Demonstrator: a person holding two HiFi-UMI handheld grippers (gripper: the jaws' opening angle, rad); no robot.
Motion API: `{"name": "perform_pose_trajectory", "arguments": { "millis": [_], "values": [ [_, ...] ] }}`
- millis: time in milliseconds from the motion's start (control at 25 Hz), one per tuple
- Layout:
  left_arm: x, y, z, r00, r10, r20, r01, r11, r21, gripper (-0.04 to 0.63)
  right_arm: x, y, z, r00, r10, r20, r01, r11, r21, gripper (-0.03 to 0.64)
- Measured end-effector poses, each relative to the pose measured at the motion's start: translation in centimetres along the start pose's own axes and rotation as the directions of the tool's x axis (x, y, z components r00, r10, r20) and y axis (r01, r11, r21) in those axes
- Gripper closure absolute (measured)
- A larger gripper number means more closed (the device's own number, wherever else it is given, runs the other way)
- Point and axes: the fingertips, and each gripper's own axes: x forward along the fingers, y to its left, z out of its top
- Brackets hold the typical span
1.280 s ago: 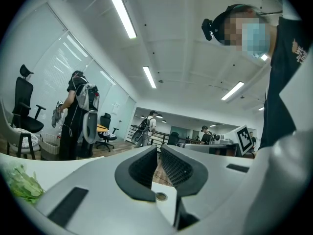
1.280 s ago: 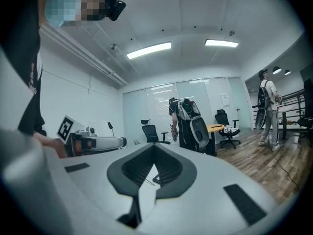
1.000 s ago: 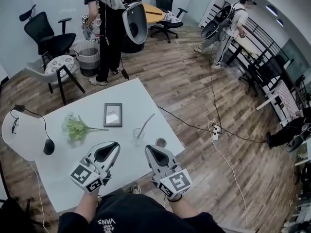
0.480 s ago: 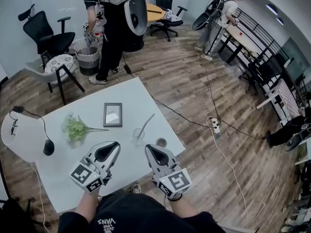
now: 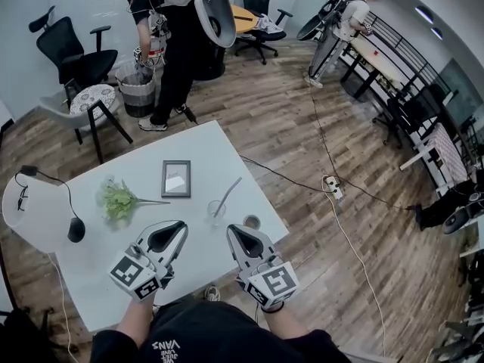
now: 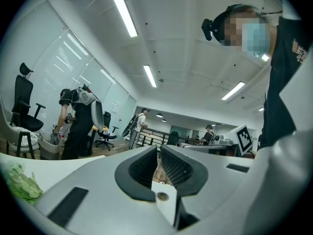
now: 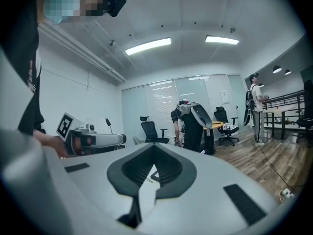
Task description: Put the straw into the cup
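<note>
A clear cup [image 5: 215, 209] stands on the white table [image 5: 219, 146], near its right front edge. A pale straw [image 5: 228, 194] leans in it, its lower end inside the cup and its upper end pointing away to the right. Both grippers hover over the table's near edge, short of the cup. My left gripper [image 5: 180, 226] [image 6: 158, 148] is shut and holds nothing. My right gripper [image 5: 232, 231] [image 7: 155, 145] is likewise shut and empty, just in front of the cup.
A small round lid [image 5: 250, 221] lies right of the cup. Behind it are a picture frame [image 5: 175, 178] and a green plant sprig [image 5: 116, 200] [image 6: 19, 182]. A white lamp [image 5: 32, 209] and black mouse [image 5: 76, 229] sit at the left. People and chairs stand farther off.
The grippers, cup and straw have not moved. Only the people in the background have shifted, and the cable on the floor with them.
</note>
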Motion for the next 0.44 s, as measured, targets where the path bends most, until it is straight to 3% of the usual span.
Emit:
{"name": "perform_pose_trajectory", "arguments": {
  "millis": [440],
  "values": [
    [0.19,-0.40,0.04,1.000,-0.011,-0.006,0.011,1.000,0.002,0.560,-0.18,-0.19,-0.24,1.000,0.000,-0.003,0.000,1.000,0.010,0.601]
  ]
}}
